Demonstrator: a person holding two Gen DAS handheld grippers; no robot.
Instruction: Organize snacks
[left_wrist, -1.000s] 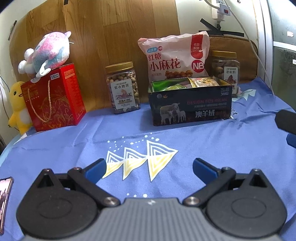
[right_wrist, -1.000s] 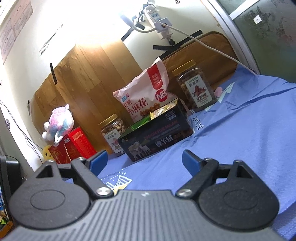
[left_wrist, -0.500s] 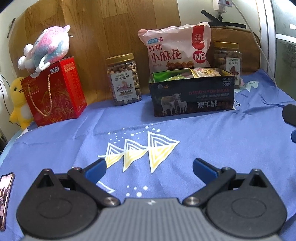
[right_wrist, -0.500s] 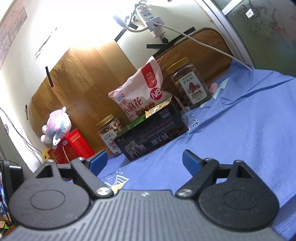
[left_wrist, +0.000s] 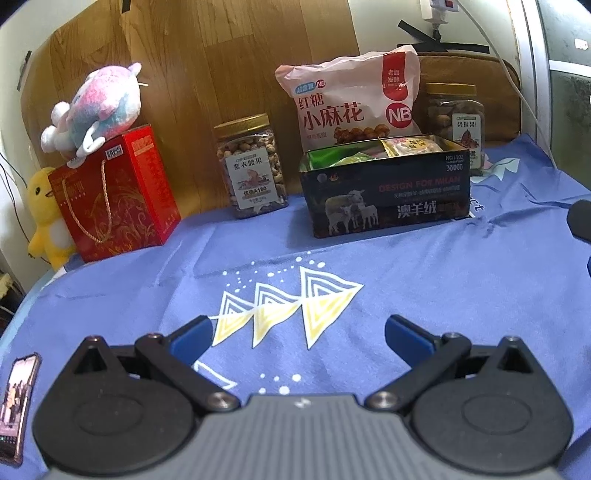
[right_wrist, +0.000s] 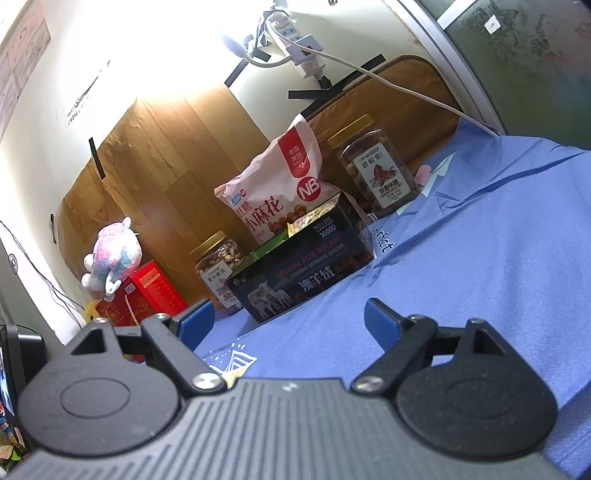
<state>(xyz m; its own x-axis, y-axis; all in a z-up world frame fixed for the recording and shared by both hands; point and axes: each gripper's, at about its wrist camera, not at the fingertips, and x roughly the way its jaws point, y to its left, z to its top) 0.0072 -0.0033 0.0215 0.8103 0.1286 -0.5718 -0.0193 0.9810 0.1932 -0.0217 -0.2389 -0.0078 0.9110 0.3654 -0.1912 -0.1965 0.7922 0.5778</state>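
Covering the counter, a blue cloth (left_wrist: 424, 280) with a yellow triangle print carries every item. At the back, centre-right, stands the dark tin box (left_wrist: 384, 192), lid off, its long axis running left to right along the wooden backboard, its printed long face turned toward the cameras. Packets lie inside it; only their top edges show above the rim. Leaning upright just behind the tin is a pink snack bag (left_wrist: 351, 103), its lower part hidden by the tin. A red gift box (left_wrist: 114, 195) stands at the far left with a plush toy (left_wrist: 99, 103) on top. One nut jar (left_wrist: 253, 166) stands between gift box and tin; a second jar (left_wrist: 458, 118) stands right of the bag, partly hidden behind the tin. A phone (left_wrist: 16, 402) is cut off at the left edge. The left claw (left_wrist: 297, 334) and the right claw (right_wrist: 290, 317) are both released, fingers spread wide, empty, well short of the snacks.
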